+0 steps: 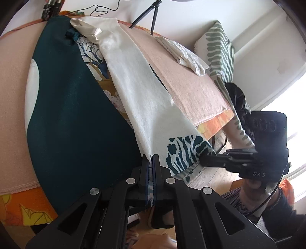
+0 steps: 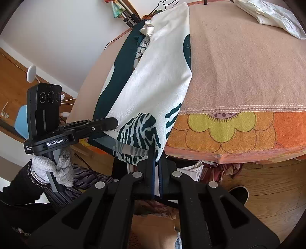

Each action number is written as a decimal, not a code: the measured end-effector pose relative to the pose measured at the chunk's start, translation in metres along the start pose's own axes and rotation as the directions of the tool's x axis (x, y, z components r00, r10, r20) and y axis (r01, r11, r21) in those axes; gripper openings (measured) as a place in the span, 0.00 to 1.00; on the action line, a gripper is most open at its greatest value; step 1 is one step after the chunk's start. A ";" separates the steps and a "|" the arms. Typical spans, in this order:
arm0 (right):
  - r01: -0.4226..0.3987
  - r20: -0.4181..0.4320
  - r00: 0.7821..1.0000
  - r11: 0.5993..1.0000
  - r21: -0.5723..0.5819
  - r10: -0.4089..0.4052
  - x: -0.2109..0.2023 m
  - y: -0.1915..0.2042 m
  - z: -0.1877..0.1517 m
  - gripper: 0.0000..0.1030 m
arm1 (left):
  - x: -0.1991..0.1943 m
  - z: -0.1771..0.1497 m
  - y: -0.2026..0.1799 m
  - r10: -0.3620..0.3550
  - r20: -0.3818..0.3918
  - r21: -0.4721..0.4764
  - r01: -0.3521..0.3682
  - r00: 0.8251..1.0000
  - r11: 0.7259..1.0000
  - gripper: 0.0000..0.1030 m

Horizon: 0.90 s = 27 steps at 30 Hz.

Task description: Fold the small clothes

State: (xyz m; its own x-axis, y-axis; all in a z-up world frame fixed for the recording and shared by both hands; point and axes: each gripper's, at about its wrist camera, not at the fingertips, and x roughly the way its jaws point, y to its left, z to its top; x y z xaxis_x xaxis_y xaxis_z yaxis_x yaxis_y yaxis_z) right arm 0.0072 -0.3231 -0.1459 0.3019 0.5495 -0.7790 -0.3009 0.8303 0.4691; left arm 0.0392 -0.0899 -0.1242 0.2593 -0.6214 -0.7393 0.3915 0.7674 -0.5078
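Observation:
A white and dark teal garment (image 1: 137, 92) with a zebra-like print near its hem lies stretched along the table; it also shows in the right wrist view (image 2: 153, 82). My left gripper (image 1: 152, 159) is shut on the garment's near edge, where white meets teal. My right gripper (image 2: 156, 153) is shut on the printed hem corner, which hangs past the table's front edge. Each gripper shows in the other's view: the right gripper (image 1: 206, 160) at the printed corner, the left gripper (image 2: 112, 122) on the hem's other side. The far end of the garment is bunched.
The table is covered by a pink blanket (image 2: 248, 67) over an orange flowered cloth (image 2: 221, 132). A folded white cloth (image 1: 181, 51) lies at the far right of the table. A tripod (image 1: 151, 13) stands behind. A striped green cushion (image 1: 220, 47) is beyond the table.

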 end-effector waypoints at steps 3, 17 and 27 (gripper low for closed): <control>0.073 -0.065 0.995 0.995 -0.063 -0.077 0.010 0.006 -0.007 0.04 | -0.001 -0.004 0.000 0.032 -0.036 0.022 -0.031 0.999 0.999 0.12; 0.060 0.019 0.998 0.998 0.017 -0.060 -0.014 -0.019 0.016 0.39 | -0.089 -0.034 0.079 0.128 0.034 -0.188 -0.120 0.991 0.975 0.42; -0.018 -0.047 0.999 0.999 0.039 0.020 0.013 -0.020 0.025 0.39 | -0.068 -0.041 0.080 -0.017 -0.009 -0.268 0.014 1.000 0.963 0.45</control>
State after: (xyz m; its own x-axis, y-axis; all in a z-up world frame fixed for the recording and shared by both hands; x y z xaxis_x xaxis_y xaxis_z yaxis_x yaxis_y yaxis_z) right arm 0.0400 -0.3306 -0.1549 0.2529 0.5613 -0.7880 -0.2712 0.8230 0.4991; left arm 0.0169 0.0201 -0.1321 0.2449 -0.6327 -0.7347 0.1436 0.7731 -0.6179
